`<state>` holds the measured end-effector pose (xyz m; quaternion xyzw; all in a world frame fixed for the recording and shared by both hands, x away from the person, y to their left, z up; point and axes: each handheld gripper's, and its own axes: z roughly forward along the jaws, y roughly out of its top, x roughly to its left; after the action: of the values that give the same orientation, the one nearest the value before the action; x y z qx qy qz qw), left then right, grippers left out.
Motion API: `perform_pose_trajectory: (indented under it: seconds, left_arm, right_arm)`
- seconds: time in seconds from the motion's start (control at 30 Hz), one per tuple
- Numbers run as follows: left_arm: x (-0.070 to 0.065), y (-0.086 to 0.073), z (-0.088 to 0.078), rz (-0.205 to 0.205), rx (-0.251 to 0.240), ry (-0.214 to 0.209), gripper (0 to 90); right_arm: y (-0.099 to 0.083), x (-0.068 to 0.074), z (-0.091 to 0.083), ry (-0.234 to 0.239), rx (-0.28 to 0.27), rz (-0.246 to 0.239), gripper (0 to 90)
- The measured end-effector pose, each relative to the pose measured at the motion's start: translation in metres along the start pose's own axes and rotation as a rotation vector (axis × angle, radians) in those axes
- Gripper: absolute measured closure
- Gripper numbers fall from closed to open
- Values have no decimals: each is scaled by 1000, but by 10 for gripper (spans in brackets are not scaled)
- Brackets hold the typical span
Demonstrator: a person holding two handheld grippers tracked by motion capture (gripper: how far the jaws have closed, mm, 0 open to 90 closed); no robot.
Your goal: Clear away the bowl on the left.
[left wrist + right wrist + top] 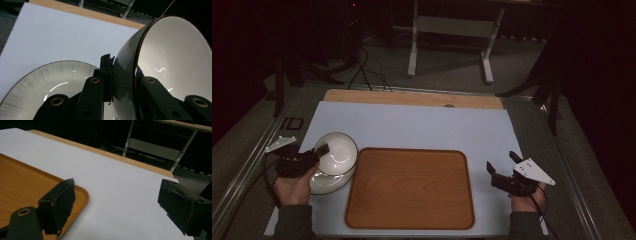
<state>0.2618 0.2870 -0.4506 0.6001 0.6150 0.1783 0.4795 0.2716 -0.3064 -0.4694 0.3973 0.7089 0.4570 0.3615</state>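
I am squeezing my left tongs point(318, 151) on the rim of the bowl point(337, 151), one jaw inside and one outside. The bowl is tipping over a plate point(37, 85) just under those tongs. My right tongs point(501, 162) are hanging wide apart, holding nothing, beside the wooden tray point(409, 187) on the table point(422, 125).

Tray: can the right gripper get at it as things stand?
Probably yes. The right gripper is open beside the tray, with bare white mat between them; the tray's near corner shows by its jaws.
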Motion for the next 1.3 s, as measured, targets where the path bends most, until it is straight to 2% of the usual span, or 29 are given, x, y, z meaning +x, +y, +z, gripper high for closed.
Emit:
perform_pose_trajectory:
  seconds: [0.37,1.3]
  left_arm:
    - [-15,1,7,25,8,-26,808]
    - [-36,0,20,67,37,-66,807]
  right_arm:
    - [0,0,0,1,1,-1,140]
    - [0,0,1,2,2,-4,140]
